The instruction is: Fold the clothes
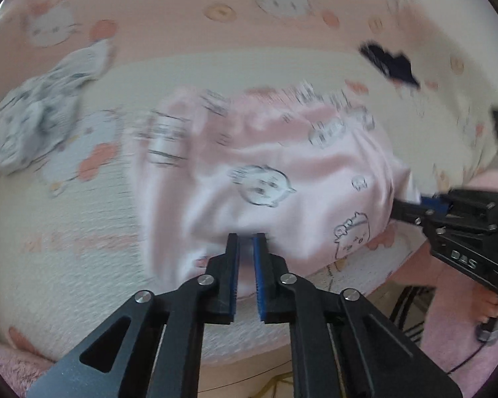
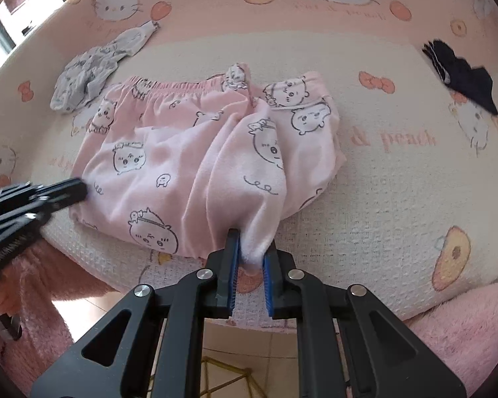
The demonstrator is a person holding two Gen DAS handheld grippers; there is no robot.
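Right wrist view: my right gripper (image 2: 250, 255) has its jaws nipped on a bunched near corner of the pink shorts (image 2: 196, 152)
Left wrist view: my left gripper (image 1: 247, 243) has its jaws nearly closed at the near hem of the pink shorts (image 1: 282, 172), fabric between the pads; picture blurred
Shorts: on the cartoon-print bed cover (image 2: 381, 199), waistband at the far side
Other clothes: grey printed garment (image 2: 93, 73) crumpled at far left, dark garment (image 2: 464, 79) far right, both apart from the shorts
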